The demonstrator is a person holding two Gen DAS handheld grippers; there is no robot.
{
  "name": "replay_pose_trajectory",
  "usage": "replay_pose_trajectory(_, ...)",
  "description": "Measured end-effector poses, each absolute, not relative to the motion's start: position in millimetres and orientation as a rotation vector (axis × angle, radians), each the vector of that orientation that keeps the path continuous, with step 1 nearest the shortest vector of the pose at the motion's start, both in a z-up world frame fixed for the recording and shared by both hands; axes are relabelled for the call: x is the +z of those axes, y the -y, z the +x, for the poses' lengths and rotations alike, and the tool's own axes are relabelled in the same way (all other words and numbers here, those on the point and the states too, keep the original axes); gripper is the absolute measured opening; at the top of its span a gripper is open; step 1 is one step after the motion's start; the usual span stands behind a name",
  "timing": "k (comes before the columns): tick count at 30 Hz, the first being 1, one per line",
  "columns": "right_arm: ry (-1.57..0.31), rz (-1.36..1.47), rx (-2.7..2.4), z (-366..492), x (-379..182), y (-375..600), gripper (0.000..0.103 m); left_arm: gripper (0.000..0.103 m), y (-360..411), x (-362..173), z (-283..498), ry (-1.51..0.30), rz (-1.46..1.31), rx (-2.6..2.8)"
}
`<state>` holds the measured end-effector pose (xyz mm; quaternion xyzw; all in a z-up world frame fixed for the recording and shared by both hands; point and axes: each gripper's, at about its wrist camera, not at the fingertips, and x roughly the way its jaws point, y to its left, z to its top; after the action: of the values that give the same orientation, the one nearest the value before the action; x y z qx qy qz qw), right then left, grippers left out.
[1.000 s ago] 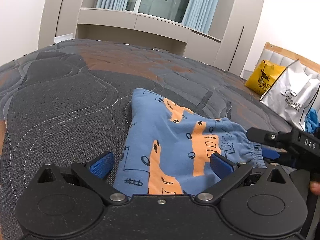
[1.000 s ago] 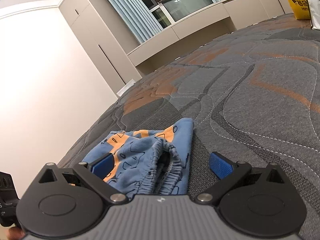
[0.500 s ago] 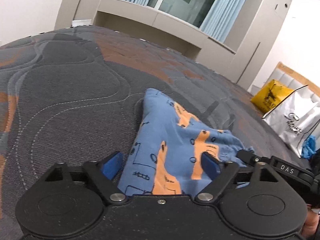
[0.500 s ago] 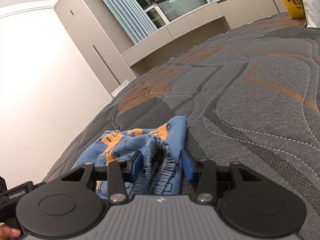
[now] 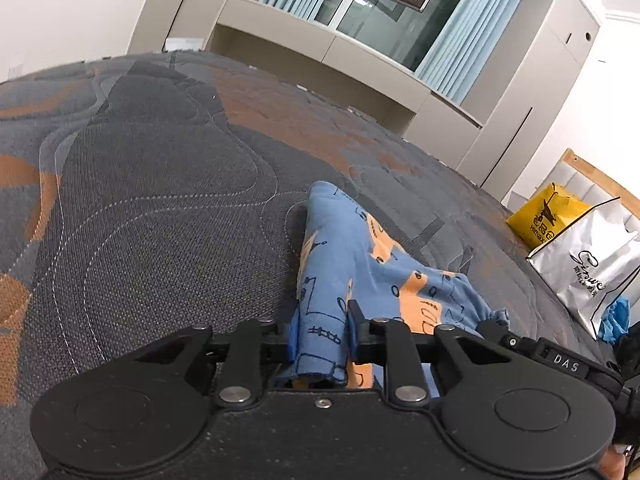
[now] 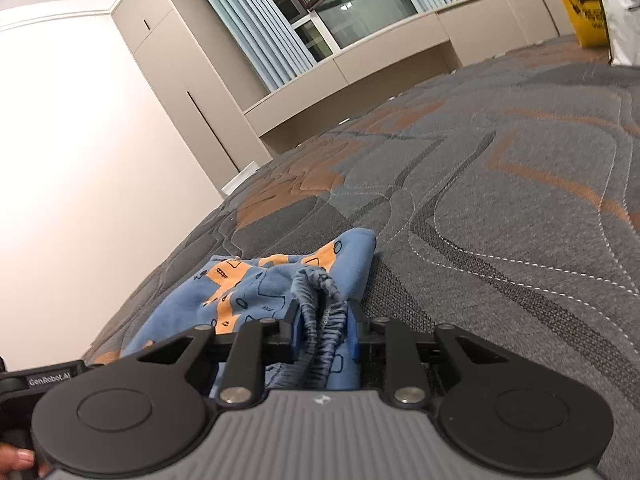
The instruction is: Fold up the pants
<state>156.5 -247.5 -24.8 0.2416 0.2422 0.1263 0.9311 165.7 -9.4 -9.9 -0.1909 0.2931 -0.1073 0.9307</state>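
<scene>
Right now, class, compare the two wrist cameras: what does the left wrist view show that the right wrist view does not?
Only the left wrist view shows the silver bag's printed front and the left gripper closing on a flat printed fold of the pants. Only the right wrist view shows the gathered elastic waistband, with the right gripper closing on it. Both show the blue-and-orange pants, the quilted bed, the curtained window and the yellow bag.

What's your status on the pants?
Left gripper and right gripper closing on pants, fabric between pads. Pants bunched on bed. Nothing blocking.
</scene>
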Motion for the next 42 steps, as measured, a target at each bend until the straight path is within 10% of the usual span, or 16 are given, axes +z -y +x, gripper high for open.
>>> replay_pose_trajectory(31,-0.485,0.236,0.246,204,8,106,0.019,0.022,-89,3,163,-0.495,-0.397,-0.094)
replay_pose_trajectory(42,-0.426,0.22,0.208,153,14,124,0.097,0.097,-84,16,112,-0.443,-0.336,0.006)
